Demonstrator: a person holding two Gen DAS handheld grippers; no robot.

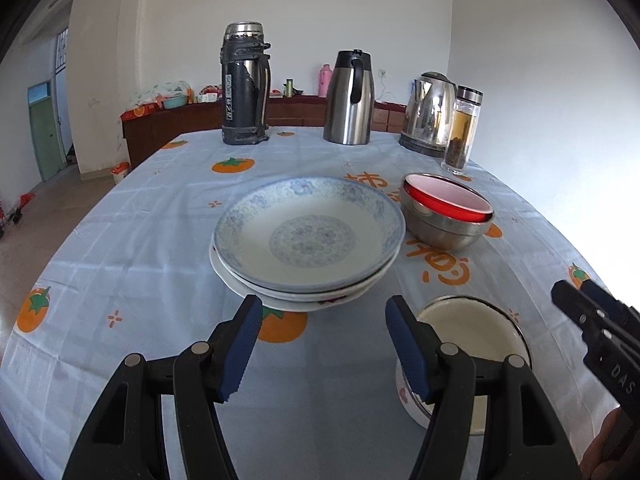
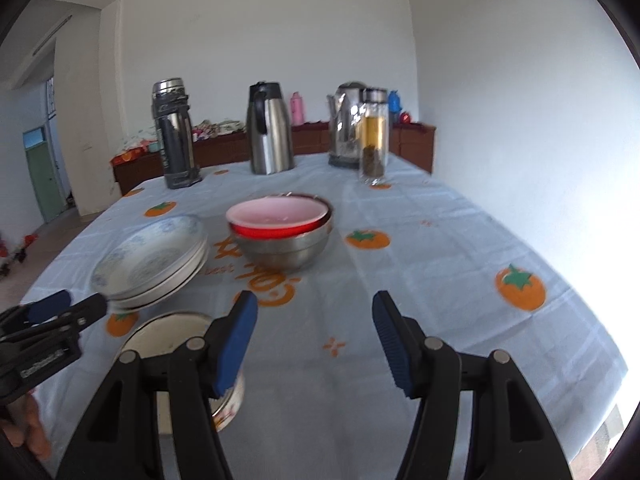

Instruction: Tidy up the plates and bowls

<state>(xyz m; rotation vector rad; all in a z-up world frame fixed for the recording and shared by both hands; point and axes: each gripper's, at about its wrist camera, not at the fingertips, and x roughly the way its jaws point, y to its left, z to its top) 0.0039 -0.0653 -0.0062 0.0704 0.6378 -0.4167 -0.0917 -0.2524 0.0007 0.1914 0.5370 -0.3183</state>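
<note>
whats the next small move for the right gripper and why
Probably swing the right gripper toward the white enamel bowl and close on its rim. Both grippers are open and empty, the plates are stacked, the red bowl sits in the steel bowl, and this bowl stands alone.
</note>
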